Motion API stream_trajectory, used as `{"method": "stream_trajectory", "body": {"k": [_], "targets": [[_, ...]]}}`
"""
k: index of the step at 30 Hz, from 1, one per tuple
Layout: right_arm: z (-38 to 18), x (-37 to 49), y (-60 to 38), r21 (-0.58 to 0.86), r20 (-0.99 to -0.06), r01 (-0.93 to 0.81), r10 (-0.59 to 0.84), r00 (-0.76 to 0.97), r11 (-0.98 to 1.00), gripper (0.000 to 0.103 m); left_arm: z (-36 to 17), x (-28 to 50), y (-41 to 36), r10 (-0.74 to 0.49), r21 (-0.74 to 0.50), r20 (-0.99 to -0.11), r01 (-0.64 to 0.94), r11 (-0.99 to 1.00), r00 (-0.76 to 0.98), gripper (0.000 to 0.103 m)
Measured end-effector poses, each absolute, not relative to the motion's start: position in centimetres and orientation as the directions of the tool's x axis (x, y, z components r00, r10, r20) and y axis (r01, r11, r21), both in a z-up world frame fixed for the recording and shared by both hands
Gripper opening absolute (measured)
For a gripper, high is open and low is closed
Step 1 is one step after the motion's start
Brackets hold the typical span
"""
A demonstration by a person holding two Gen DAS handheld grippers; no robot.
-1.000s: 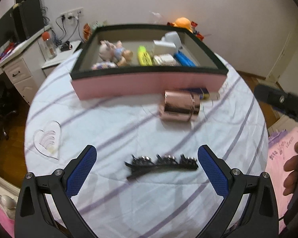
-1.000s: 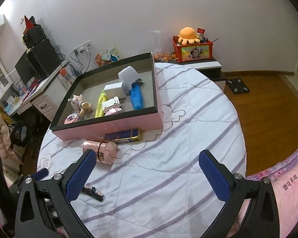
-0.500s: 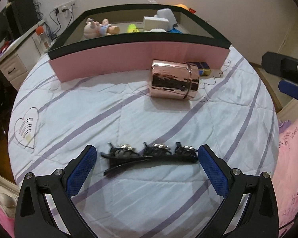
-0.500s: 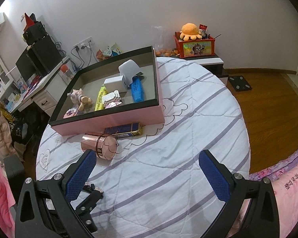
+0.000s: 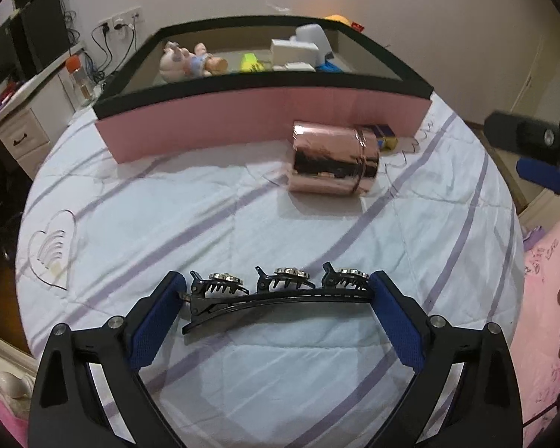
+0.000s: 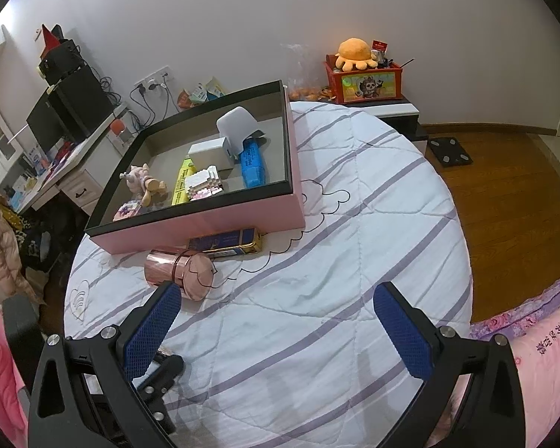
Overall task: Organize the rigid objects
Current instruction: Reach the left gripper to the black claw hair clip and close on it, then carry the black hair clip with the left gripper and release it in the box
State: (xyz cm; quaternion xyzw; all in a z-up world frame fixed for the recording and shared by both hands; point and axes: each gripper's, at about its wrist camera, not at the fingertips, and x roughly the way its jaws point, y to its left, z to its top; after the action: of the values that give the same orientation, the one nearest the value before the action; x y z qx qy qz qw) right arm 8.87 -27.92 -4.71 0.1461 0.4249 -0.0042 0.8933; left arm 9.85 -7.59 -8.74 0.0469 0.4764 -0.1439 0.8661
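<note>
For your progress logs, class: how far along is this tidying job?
Done: toys and boxes already lie in the pink tray. In hand: the left tongs bracket the black hair clip, not visibly clamped. Left: the copper canister and blue-gold box. The right tongs are open.

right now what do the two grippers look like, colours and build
Both the left gripper and the right gripper share one build: matte black angular frames with triangular cutouts, silver round-head bolts, and two fingers faced in blue, mesh-textured pads. No cables or sleeves show.
</note>
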Motion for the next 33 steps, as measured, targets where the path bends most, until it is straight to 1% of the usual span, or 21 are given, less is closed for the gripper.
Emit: {"method": "stream_trajectory", "body": {"k": [8, 17, 21, 26, 33], "targets": [[-4.4, 9.5, -27.8, 0.256, -0.757, 0.127, 0.117, 0.642, 0.958, 0.103, -4.6, 12.2, -6.0, -0.196, -0.057, -0.787, 0.248, 0.967, 0.585, 0.099], [-3.7, 12.2, -27.3, 0.248, -0.753, 0.108, 0.121, 0.647, 0.963, 0.103, -1.6, 18.7, -5.2, -0.152, -0.021, -0.753, 0.207, 0.978, 0.64, 0.099], [-3.5, 14.1, -27.0, 0.247, -0.753, 0.097, 0.128, 0.646, 0.964, 0.103, -1.9, 21.7, -5.6, -0.153, -0.016, -0.763, 0.219, 0.975, 0.628, 0.099], [-3.5, 16.4, -27.3, 0.245, -0.753, 0.092, 0.129, 0.646, 0.965, 0.103, -3.2, 24.6, -7.0, -0.182, -0.04, -0.793, 0.248, 0.968, 0.581, 0.099], [-3.9, 18.0, -28.3, 0.246, -0.759, 0.117, 0.116, 0.641, 0.962, 0.103, -5.6, 25.4, -7.9, -0.2, -0.069, -0.832, 0.261, 0.963, 0.517, 0.099]]}}
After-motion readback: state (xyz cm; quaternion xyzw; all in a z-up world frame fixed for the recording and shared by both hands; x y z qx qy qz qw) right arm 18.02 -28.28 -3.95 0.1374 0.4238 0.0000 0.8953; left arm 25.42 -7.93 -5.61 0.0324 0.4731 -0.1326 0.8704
